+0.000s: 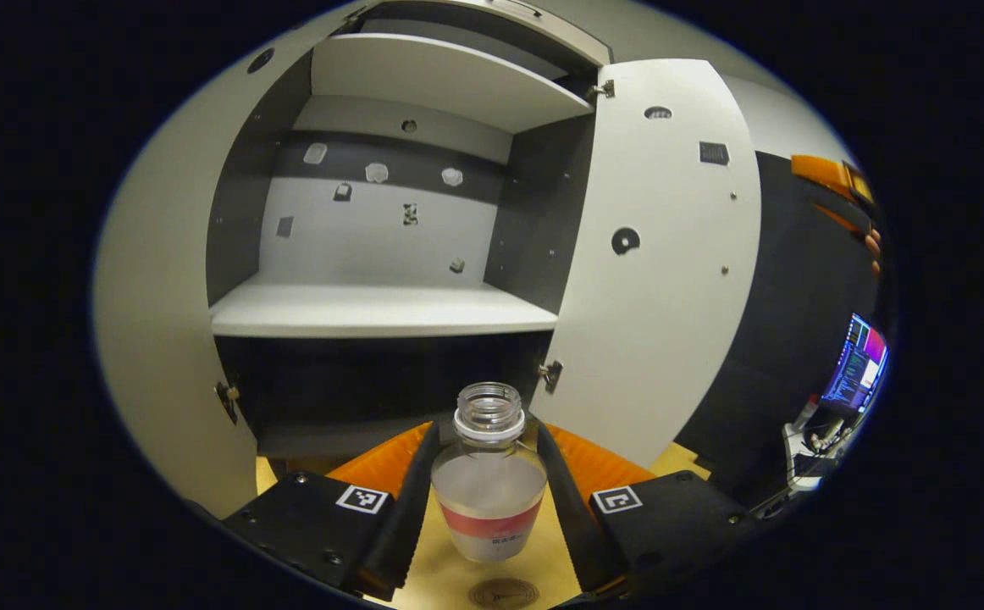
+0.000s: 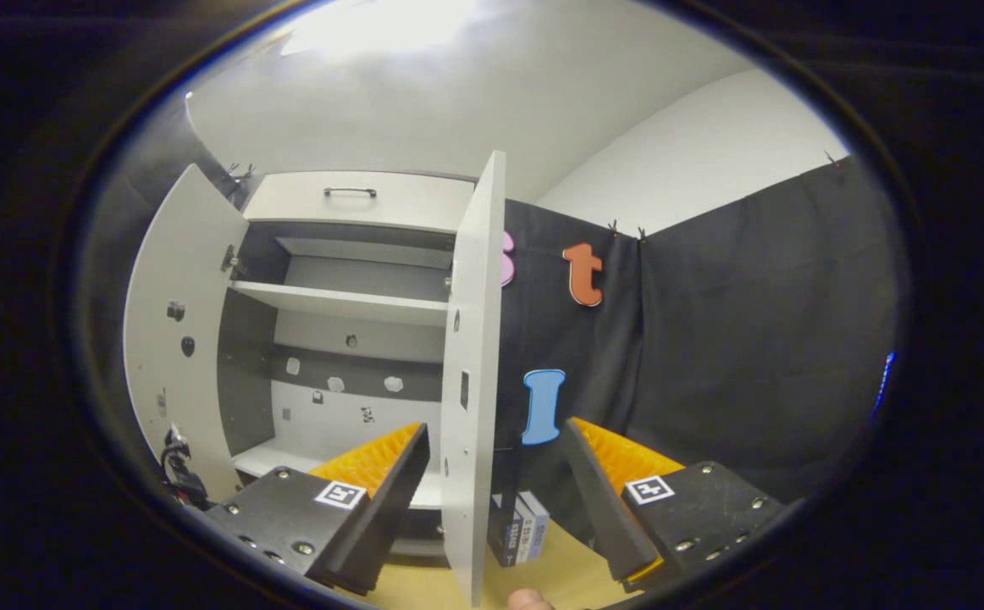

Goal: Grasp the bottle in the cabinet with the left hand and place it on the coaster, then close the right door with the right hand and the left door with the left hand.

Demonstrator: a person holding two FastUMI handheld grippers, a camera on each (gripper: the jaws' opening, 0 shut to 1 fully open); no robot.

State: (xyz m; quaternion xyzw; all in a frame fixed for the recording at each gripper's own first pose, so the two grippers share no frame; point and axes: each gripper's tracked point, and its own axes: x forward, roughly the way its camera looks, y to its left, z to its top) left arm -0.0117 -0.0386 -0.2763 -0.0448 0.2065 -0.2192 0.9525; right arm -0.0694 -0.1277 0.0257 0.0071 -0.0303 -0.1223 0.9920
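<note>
Both doors open, bottle (image 1: 489,474) seemingly in left gripper (image 1: 487,500).

Left tool (image 1: 487,500) with both fingers closed against something held, right tool (image 2: 492,500) with fingers spread apart

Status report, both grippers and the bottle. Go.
Left gripper fingers flank the bottle above the table; contact unclear. Coaster just below. Right gripper open, straddling the right door edge. Both doors open.

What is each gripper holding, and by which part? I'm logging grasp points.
The left gripper clamps the clear, capless plastic bottle with a red label band by its body. The right gripper is open, holding nothing.
</note>
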